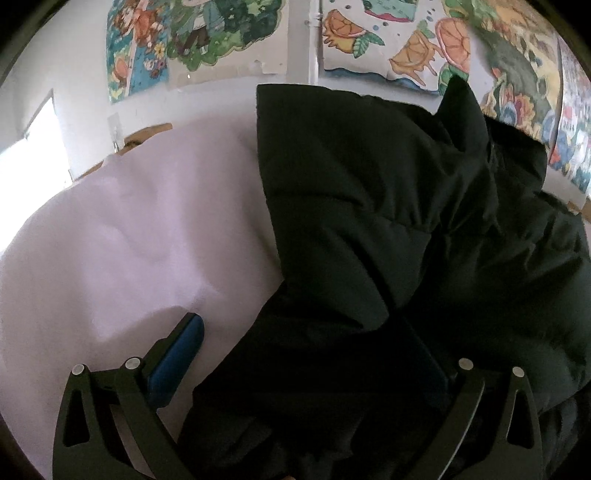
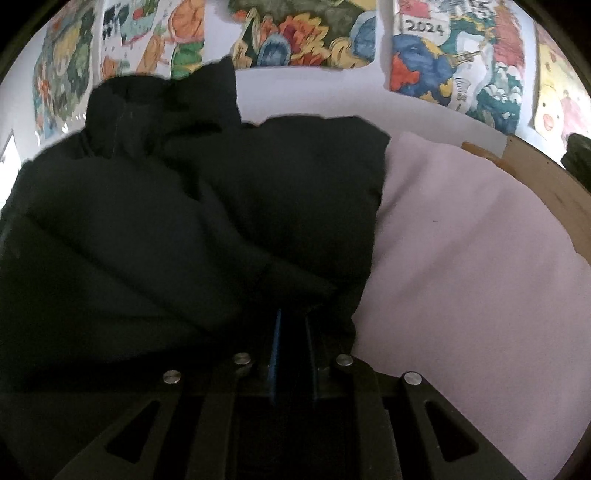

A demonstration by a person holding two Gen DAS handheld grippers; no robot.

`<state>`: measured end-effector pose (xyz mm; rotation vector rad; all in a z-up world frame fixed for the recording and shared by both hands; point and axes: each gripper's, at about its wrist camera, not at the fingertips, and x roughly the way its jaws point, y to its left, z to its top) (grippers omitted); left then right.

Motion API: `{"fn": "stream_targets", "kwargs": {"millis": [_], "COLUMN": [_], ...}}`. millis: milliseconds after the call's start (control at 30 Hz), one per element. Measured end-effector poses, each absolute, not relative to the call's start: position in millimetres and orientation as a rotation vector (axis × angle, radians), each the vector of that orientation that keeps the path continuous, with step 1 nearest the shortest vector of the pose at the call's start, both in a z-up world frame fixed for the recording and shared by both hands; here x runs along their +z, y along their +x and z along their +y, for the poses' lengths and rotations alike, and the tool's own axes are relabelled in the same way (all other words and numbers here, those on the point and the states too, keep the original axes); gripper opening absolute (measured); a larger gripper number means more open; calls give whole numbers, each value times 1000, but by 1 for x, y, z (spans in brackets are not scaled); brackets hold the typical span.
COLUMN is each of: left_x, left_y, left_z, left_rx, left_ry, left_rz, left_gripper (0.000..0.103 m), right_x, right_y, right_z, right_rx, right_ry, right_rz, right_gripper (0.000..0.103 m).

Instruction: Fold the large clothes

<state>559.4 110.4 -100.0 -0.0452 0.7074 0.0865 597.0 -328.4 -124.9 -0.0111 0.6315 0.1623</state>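
A white wall (image 2: 314, 92) hung with bright hand-painted pictures (image 2: 306, 33) backs my workspace, and below it a pale lilac sheet (image 1: 129, 229) covers the surface, with a strip of bare wood (image 2: 546, 184) showing at its far right edge.

My right gripper (image 2: 291, 332) is closed down hard: its two fingers stand nearly together, the blue pad (image 2: 275, 354) showing as a thin strip, and a fold of the black padded jacket (image 2: 184, 229) is pinched between them. I judge the grip sits on the jacket's near hem or side edge, held so that edge can be lifted and carried over the body. From that pinch the jacket spreads forward and to the left, its collar (image 2: 125, 96) standing up against the wall, while its right side ends just short of the open lilac sheet.

My left gripper (image 1: 306, 350) is spread wide. One blue-padded finger (image 1: 177, 354) rests out on the sheet just beside the jacket's edge; the other is buried in dark cloth and hard to make out. The jacket's near edge lies between the two fingers, but nothing is clamped there. I take it this gripper is set to close on that corner, so both near corners rise together.

From the left view the jacket (image 1: 388, 221) bulks up ahead and to the right, puffy and slow to flatten.
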Motion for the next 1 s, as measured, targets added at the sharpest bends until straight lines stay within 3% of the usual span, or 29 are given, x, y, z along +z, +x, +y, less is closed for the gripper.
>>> {"fn": "stream_targets", "kwargs": {"millis": [100, 133, 167, 333, 567, 733, 1000], "left_x": [-87, -81, -75, -32, 71, 143, 216], "left_y": [553, 550, 546, 517, 433, 357, 283], "left_z": [117, 119, 119, 114, 71, 23, -25], "left_rx": [102, 114, 112, 83, 36, 13, 39], "left_ry": [-84, -95, -111, -184, -184, -41, 111], "left_rz": [707, 712, 725, 723, 657, 508, 350], "left_gripper": [102, 102, 102, 101, 101, 102, 102], "right_x": [-109, -105, -97, -56, 37, 109, 163], "right_y": [578, 572, 563, 529, 444, 389, 334], "right_z": [-344, -347, -351, -345, -332, -314, -297], "right_rx": [127, 109, 99, 140, 269, 310, 356], "right_ry": [56, 61, 69, 10, 1, 28, 73], "right_rz": [576, 563, 538, 530, 450, 437, 508], "right_gripper": [44, 69, 78, 81, 101, 103, 103]}}
